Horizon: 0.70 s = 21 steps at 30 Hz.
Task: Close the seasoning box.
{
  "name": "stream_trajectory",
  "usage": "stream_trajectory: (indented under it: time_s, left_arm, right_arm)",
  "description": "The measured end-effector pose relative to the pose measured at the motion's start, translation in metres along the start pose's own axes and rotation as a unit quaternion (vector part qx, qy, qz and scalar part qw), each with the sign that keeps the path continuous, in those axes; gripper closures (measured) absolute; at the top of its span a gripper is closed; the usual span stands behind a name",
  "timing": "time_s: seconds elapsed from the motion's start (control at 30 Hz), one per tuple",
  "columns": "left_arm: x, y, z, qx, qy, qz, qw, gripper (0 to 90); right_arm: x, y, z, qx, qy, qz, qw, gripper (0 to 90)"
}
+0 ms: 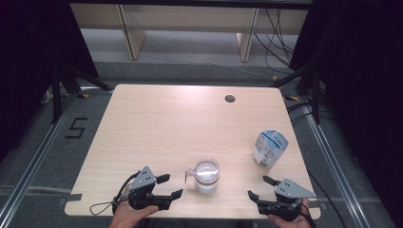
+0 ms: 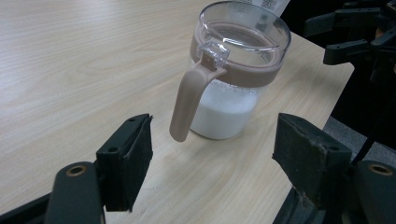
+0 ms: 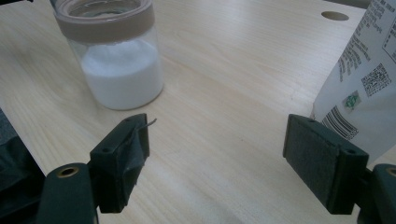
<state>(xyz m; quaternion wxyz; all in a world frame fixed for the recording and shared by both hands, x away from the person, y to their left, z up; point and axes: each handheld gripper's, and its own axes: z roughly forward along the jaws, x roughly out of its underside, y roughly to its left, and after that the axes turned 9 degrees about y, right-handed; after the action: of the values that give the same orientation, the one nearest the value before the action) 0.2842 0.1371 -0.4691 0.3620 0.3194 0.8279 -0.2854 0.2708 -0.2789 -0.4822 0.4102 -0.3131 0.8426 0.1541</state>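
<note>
- The left gripper [image 1: 170, 186] sits at the near left of the wooden surface [image 1: 157, 123], held by the person's left hand [image 1: 130, 216] that comes in from the bottom edge. Its fingers [image 2: 126, 161] are spread wide and grip nothing; a grey three-cornered plate tops it and a cable loops off to its left.
- Just right of that gripper stands a clear jar [image 1: 207, 175] with a tan band around its neck, a tan handle [image 2: 189, 100] and a clear lid. It is upright near the front edge, roughly midway between the two grippers, and holds a white powder in its lower part.
- In the left gripper view the handle points toward the gripper and lies between the two spread fingers, though apart from both of them.
- In the right gripper view the jar [image 3: 114, 56] stands ahead and to the left, clear of the fingers [image 3: 122, 158].
- The right gripper [image 1: 260, 187] rests at the near right corner, held by the right hand [image 1: 285, 218]. Its fingers are likewise spread wide, with bare wood between them.
- A white and blue bag [image 1: 269, 148] stands upright beyond the right gripper, near the right edge and well apart from the jar. Its printed side [image 3: 362, 88] rises just beside the right-hand finger in the right gripper view; I cannot tell whether they touch.
- A small round hole [image 1: 230, 99] lies in the far right part of the surface.
</note>
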Motion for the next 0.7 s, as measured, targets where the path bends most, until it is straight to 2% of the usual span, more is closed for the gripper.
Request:
stream_trajectory:
  time_s: [0.07, 0.13, 0.2, 0.27, 0.3, 0.33, 0.4, 0.53, 0.57, 0.6, 0.63, 0.67, 0.7]
  left_arm:
    - [0.002, 0.000, -0.001, -0.001, 0.000, 0.000, 1.0000, 27.6]
    - [0.004, 0.000, -0.002, -0.004, 0.001, 0.000, 1.0000, 27.3]
    - [0.005, 0.000, -0.002, -0.005, 0.006, 0.003, 1.0000, 27.1]
    - [0.007, 0.000, -0.003, -0.006, 0.011, 0.009, 0.9999, 26.6]
    - [0.008, -0.001, -0.003, -0.010, 0.014, 0.007, 0.9998, 26.4]
    - [0.009, 0.000, -0.002, -0.009, 0.016, 0.018, 0.9997, 26.1]
    - [0.012, -0.001, -0.001, -0.005, 0.016, 0.012, 0.9998, 25.7]
    - [0.017, 0.000, 0.000, -0.008, 0.025, 0.024, 0.9994, 24.5]
    - [0.018, -0.001, 0.000, -0.010, 0.025, 0.022, 0.9994, 24.2]
    - [0.019, 0.000, 0.000, -0.011, 0.029, 0.025, 0.9992, 24.0]
    - [0.020, 0.000, 0.000, -0.011, 0.028, 0.025, 0.9992, 23.8]
    - [0.021, -0.001, -0.001, -0.015, 0.029, 0.021, 0.9992, 23.6]
    - [0.021, 0.000, -0.001, -0.014, 0.032, 0.025, 0.9991, 23.3]
  right_arm:
    - [0.000, 0.002, -0.001, -0.006, 0.004, 0.010, 0.9999, 23.6]
    - [-0.001, 0.002, -0.001, 0.003, -0.001, 0.003, 1.0000, 23.6]
    - [-0.001, 0.003, 0.000, -0.009, -0.005, -0.001, 1.0000, 23.3]
    - [0.000, 0.005, 0.000, -0.015, 0.000, 0.007, 0.9999, 22.2]
    - [0.000, 0.008, -0.001, -0.018, 0.007, 0.025, 0.9995, 21.4]
    - [0.000, 0.006, 0.000, -0.020, 0.006, 0.006, 0.9998, 20.1]
    - [0.001, 0.010, 0.000, -0.024, 0.008, 0.021, 0.9994, 17.2]
    - [0.002, 0.011, 0.002, -0.038, 0.013, 0.008, 0.9991, 15.7]
    - [0.002, 0.011, 0.001, -0.033, 0.017, 0.002, 0.9993, 15.7]
    - [0.003, 0.013, 0.001, -0.029, 0.018, 0.010, 0.9994, 15.7]
    - [0.003, 0.011, 0.002, -0.035, 0.021, 0.004, 0.9992, 15.7]
    - [0.003, 0.013, 0.001, -0.025, 0.020, 0.011, 0.9994, 15.8]
    - [0.004, 0.011, 0.001, -0.024, 0.018, 0.004, 0.9995, 15.7]
